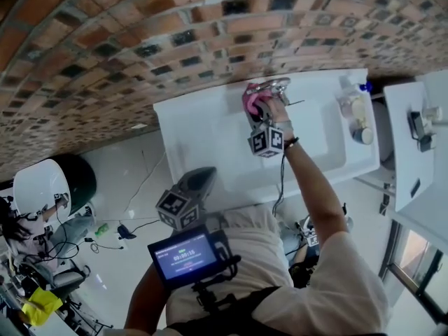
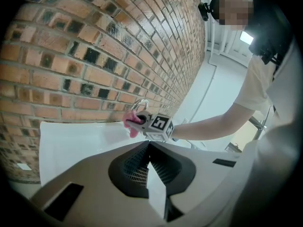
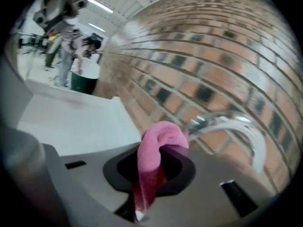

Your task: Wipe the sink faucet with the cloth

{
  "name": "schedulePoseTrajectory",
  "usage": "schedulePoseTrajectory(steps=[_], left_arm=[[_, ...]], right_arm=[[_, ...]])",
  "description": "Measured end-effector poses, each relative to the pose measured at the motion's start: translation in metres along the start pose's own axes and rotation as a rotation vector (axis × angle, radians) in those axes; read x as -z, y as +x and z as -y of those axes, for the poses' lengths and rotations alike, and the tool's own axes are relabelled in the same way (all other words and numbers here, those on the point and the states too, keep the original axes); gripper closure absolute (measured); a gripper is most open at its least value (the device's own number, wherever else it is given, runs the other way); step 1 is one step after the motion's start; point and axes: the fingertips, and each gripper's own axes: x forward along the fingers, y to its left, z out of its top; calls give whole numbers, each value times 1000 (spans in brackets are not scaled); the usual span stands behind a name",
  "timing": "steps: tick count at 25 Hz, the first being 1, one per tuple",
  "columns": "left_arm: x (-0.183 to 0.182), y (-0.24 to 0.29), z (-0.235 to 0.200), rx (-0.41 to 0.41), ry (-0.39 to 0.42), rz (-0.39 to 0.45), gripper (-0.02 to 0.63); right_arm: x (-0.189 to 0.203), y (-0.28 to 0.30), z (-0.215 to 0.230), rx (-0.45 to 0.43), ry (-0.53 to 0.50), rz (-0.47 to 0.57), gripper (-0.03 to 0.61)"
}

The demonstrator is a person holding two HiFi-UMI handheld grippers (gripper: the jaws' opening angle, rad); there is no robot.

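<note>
The pink cloth (image 3: 154, 152) is pinched in the right tongs (image 3: 152, 174). Its lower end is caught between the 2 jaws and its folded top bulges out past them. That top sits just beside the curved chrome faucet (image 3: 239, 124); contact cannot be made out. The faucet stands at the back edge of the white sink (image 1: 210, 131), close against the brick wall (image 1: 140, 33). The right arm is stretched out over the basin, with the marker cube (image 1: 266, 140) behind the jaws.

The left tongs (image 1: 207, 173) are pressed together with nothing between them. They hang near the person's body at the sink's front edge, well apart from the faucet and pointing toward it. 2 bottles (image 1: 353, 107) stand on the sink's right end. A small lit screen (image 1: 185, 255) is mounted at the person's chest.
</note>
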Motion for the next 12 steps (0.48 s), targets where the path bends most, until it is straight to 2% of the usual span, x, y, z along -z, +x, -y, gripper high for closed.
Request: schedulePoseTrajectory(steps=[2, 3, 6, 8, 12], left_arm=[[1, 3, 1, -3, 6, -9, 620], [1, 5, 3, -1, 12, -10, 620], [-8, 13, 13, 22, 29, -13, 620], [-10, 16, 15, 28, 25, -6, 620], [-11, 21, 12, 24, 15, 15, 620]], right_arm=[[-30, -4, -56, -159, -86, 56, 520], [-47, -11, -70, -191, -73, 88, 520], [-82, -32, -48, -157, 55, 129, 520], [-91, -40, -17, -161, 13, 71, 520], [-99, -36, 46, -221, -236, -180, 517]])
